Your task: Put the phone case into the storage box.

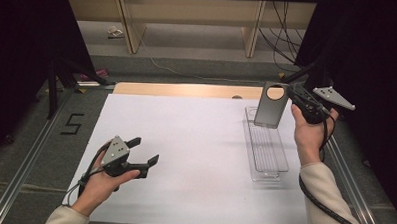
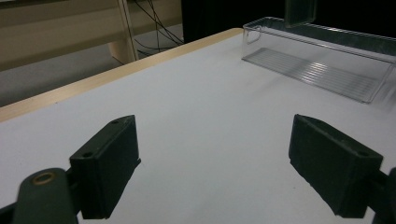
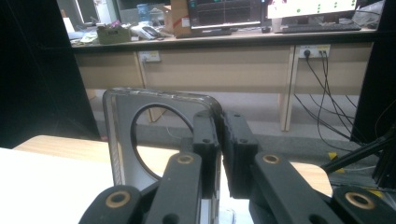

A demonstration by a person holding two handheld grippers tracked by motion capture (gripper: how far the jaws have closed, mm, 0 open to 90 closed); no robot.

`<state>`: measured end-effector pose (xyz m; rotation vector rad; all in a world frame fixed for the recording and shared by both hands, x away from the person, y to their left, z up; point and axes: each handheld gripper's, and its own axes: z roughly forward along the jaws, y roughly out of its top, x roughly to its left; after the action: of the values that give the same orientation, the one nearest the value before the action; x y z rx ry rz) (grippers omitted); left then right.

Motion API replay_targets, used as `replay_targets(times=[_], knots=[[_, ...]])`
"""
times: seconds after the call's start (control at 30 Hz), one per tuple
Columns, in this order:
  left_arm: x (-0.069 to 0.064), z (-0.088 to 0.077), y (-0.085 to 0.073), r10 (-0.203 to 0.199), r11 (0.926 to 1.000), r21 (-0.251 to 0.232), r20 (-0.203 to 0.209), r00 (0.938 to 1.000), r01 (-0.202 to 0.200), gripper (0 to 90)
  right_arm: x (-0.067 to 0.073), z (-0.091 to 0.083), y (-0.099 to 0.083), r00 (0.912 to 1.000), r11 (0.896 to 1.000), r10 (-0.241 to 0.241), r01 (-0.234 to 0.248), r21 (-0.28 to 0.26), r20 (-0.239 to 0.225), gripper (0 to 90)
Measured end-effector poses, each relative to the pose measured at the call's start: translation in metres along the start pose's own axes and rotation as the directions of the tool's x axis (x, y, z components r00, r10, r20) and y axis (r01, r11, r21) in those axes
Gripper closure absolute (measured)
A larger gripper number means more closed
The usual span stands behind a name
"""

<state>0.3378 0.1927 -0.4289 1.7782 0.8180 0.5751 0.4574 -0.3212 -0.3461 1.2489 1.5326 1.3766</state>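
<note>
Nearest me, my left gripper hovers low over the white table, jaws spread with nothing between them. Farther off, my right gripper is clamped on the edge of a grey phone case, upright just above the far end of the clear tray.

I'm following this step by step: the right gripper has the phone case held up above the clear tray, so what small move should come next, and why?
Probably lower the phone case into the clear tray. The right gripper is shut on the case's edge and holds it upright over the tray's far end, and the tray is bare. The left gripper rests open over the table, away from the tray, so nothing blocks the way down.
</note>
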Motion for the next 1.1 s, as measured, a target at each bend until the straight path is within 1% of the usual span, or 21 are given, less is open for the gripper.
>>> replay_targets(times=[1.1], knots=[[0.0002, 0.0011, -0.0011, 0.0, 1.0, 0.003, 0.002, 1.0, 0.0, 15.5, 0.0028, 0.0083, 0.0021, 0.9999, 1.0, -0.009, 0.009, -0.002, -0.006, 84.7]])
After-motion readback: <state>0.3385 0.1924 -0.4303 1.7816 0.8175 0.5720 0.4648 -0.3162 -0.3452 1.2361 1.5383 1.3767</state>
